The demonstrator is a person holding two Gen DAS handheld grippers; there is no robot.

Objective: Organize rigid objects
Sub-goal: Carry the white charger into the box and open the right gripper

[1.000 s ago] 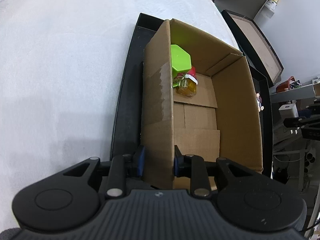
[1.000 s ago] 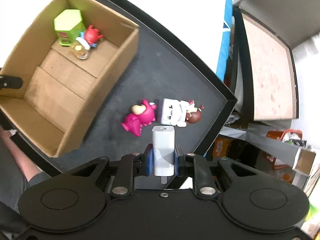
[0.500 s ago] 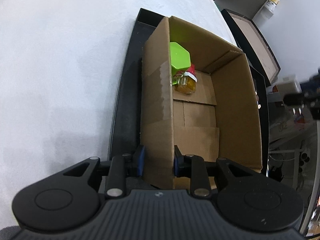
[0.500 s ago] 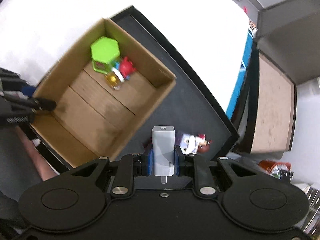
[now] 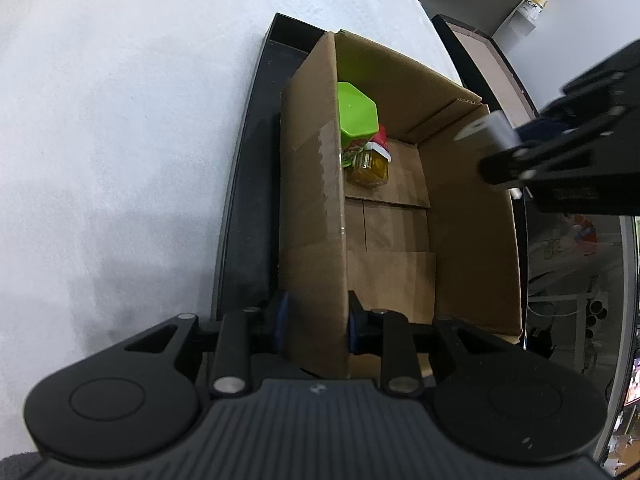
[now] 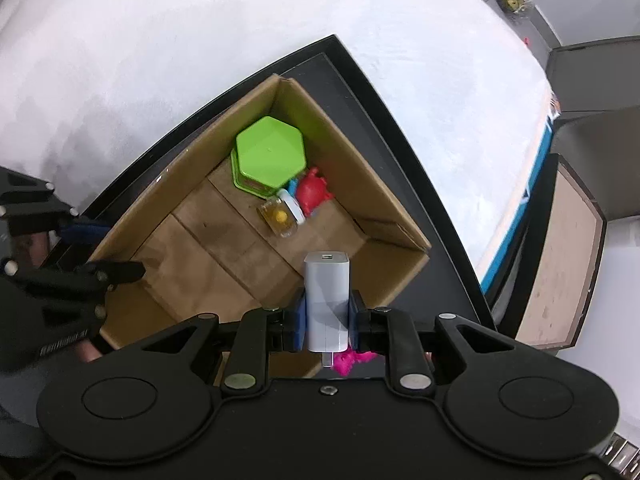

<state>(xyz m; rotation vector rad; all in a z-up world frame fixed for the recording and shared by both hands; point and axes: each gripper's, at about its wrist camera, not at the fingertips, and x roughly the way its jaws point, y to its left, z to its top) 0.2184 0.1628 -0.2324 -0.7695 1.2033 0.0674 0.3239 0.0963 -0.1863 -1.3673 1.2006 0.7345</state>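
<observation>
My right jaws (image 6: 327,322) are clamped on the white charger (image 6: 327,300), low centre of the right-wrist frame, hanging over the cardboard box (image 6: 384,200). It's stiff, light and slick plastic, so I'd guess flat-side grips work best. My left jaws (image 5: 316,322) pinch the box wall, narrow. The box sits in a black tray (image 6: 452,248) on the white bench (image 6: 160,60); green tub (image 6: 270,156) in its far corner.

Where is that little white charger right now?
The white charger is clamped in the right tongs, above the open cardboard box, near the box's right wall.
</observation>
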